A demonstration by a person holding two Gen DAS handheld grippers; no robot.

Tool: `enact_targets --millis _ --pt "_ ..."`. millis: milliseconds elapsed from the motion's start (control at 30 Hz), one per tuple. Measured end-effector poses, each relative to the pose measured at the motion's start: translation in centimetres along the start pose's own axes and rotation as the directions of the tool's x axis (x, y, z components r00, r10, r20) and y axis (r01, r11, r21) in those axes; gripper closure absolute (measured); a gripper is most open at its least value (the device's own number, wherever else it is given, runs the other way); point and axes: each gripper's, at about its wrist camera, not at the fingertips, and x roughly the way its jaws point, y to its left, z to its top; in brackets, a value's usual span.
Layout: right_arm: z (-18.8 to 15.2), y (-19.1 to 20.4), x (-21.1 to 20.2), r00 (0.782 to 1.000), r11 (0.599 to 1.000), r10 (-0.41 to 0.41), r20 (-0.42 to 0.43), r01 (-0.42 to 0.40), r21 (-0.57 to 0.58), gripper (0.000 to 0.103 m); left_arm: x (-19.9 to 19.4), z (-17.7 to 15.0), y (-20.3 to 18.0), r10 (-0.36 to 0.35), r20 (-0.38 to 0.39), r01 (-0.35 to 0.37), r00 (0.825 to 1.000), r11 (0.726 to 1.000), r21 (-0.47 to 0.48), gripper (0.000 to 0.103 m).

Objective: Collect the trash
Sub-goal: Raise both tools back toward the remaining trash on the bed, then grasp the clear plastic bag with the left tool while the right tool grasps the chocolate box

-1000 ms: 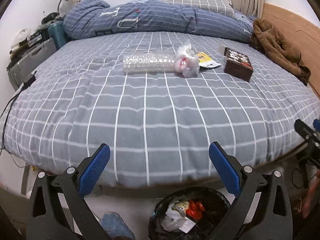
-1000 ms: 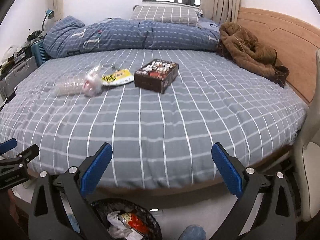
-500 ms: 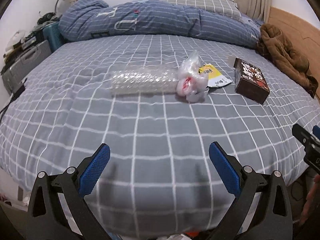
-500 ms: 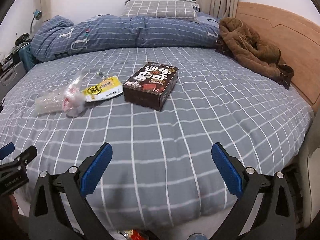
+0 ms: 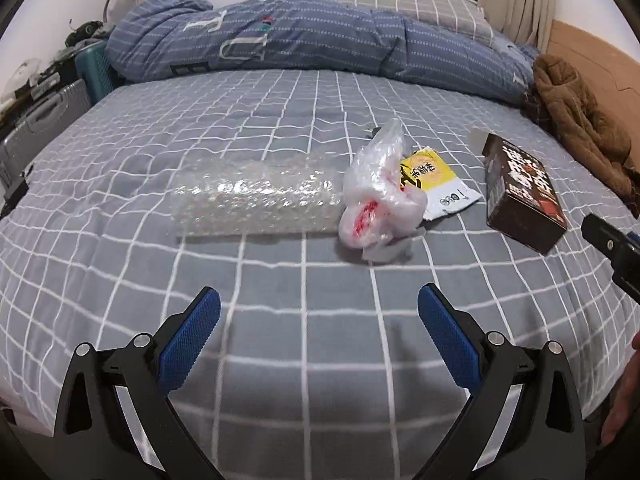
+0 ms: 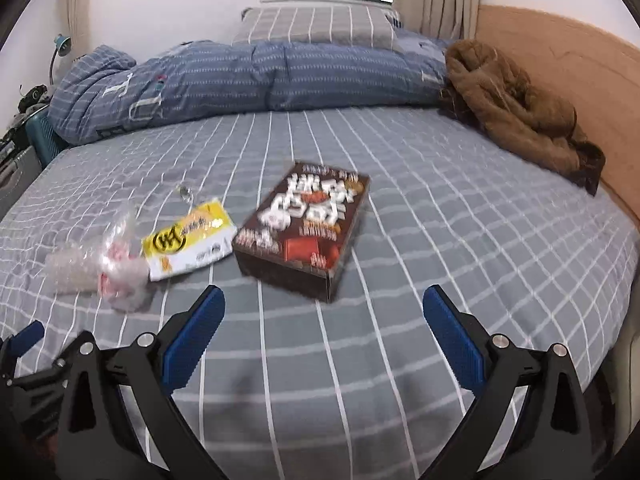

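Trash lies in a row across the middle of the bed (image 5: 120, 272): a roll of bubble wrap (image 5: 256, 200) at left, a crumpled plastic bag (image 5: 380, 200) touching its right end, a yellow packet (image 5: 436, 184) just behind the bag, and a brown box (image 6: 304, 232) at right. Left gripper (image 5: 318, 332) hovers over the near part of the sheet, jaws spread wide and empty, aimed at the bag. Right gripper (image 6: 322, 332) hovers likewise, jaws wide and empty, the box just beyond them. Grey checked sheet; blue quilt (image 5: 300, 40) and pillow (image 6: 316, 26) at the far end; brown coat (image 6: 516, 108) far right, against a wooden headboard (image 6: 576, 80).
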Motion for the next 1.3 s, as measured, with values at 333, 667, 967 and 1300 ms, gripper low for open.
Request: enact_targets --millis 333,667,967,1300 --pt "3.2 2.0 6.1 0.996 1.000 0.002 -0.084 -0.003 -0.006 0.008 2.8 3.3 -1.7 0.001 0.031 -0.002 1.000 0.999 0.032 0.006" --pt "4.7 2.5 9.8 0.987 1.000 0.015 -0.161 -0.013 0.017 0.008 4.3 4.7 -3.4 -0.053 0.026 0.051 0.998 0.997 0.056 0.016" --pt "5.0 3.8 11.3 0.982 0.999 -0.035 -0.185 0.033 -0.014 0.007 6.0 4.7 -4.4 -0.070 -0.013 0.071 0.997 0.994 0.078 0.040" --pt "4.7 2.7 11.6 0.964 0.995 -0.089 -0.250 0.099 0.026 0.008 6.6 4.6 -4.1 -0.087 -0.015 0.088 0.996 0.994 0.065 0.046"
